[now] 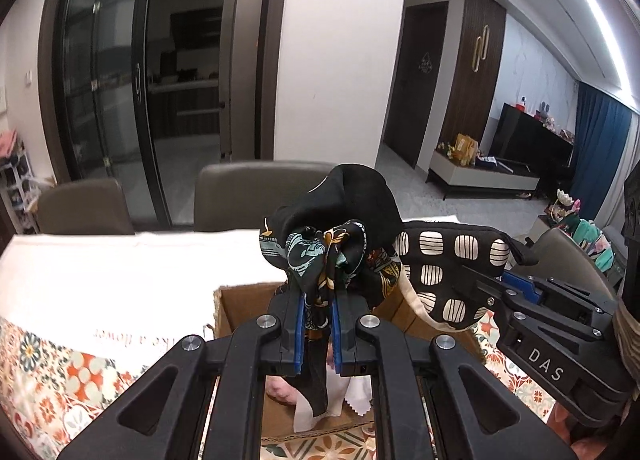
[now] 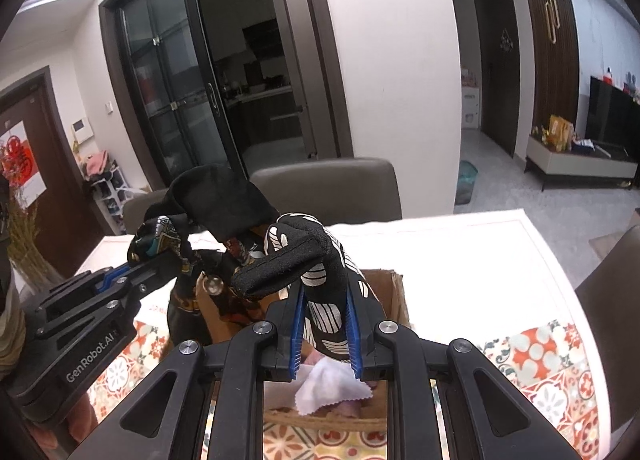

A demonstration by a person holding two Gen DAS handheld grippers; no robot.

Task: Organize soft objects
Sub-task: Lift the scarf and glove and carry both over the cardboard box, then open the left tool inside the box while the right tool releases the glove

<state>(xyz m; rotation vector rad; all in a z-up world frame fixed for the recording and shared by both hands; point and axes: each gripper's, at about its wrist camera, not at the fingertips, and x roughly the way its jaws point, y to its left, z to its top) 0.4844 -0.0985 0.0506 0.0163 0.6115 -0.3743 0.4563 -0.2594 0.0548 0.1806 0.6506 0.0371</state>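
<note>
My left gripper (image 1: pixel 316 284) is shut on a dark scarf (image 1: pixel 320 256) printed in teal and gold, with a plain black cloth (image 1: pixel 356 188) bunched on top of it. My right gripper (image 2: pixel 326 292) is shut on a black padded fabric piece with cream blocks (image 2: pixel 296 256), also seen beside the scarf as the block-print piece (image 1: pixel 452 252). Both bundles hang close together over an open cardboard box (image 1: pixel 240 304). In the box lie a white cloth (image 2: pixel 332 384) and something pink, partly hidden. The left gripper (image 2: pixel 160 260) comes in from the left in the right wrist view.
The box (image 2: pixel 394 300) stands on a table with a tile-pattern cover (image 2: pixel 540 372) and a white cloth (image 1: pixel 120 280) spread over its far part. Two brown chairs (image 1: pixel 256 192) stand at the table's far edge, another chair back (image 2: pixel 612 320) at the right.
</note>
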